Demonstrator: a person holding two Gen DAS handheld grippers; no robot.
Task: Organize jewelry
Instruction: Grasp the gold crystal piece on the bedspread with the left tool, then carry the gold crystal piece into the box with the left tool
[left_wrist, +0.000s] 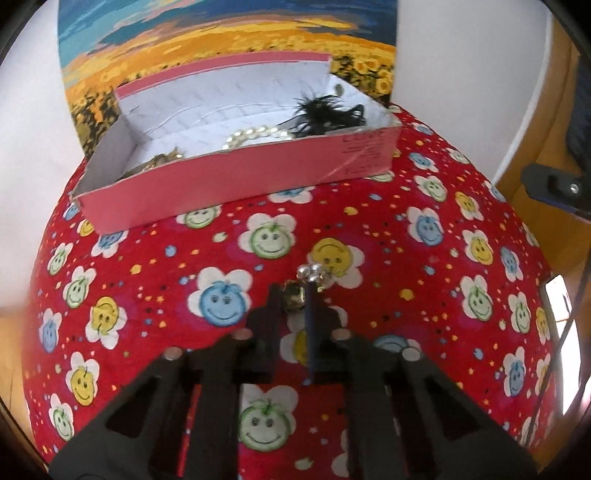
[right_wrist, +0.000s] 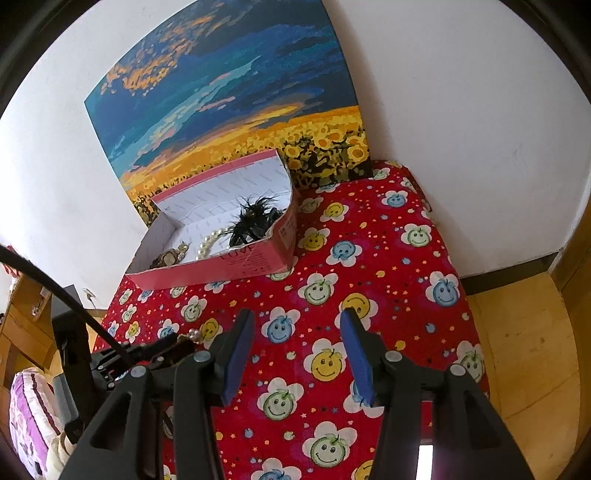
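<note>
left gripper (left_wrist: 295, 295): jaws pinched nearly together on a small gold-and-silver beaded piece (left_wrist: 308, 282), lifted just off the red smiley cloth (left_wrist: 147, 277); silver beads poke out past the tips. pink box (left_wrist: 236, 188) sits beyond, at the cloth's far edge, already holding a gold chain (left_wrist: 162, 162), pearl strand (left_wrist: 255, 134) and black feathered item (left_wrist: 325, 110).

step in hand, as judged: carry the piece over the near wall and release low inside, keeping the pinch firm so the dangling end doesn't snag the rim.

right gripper (right_wrist: 295, 332): jaws partly apart, nothing between them, hovering over the cloth.

unclear: what the piece is (earring? charm?); how much the pads actually hold.
</note>
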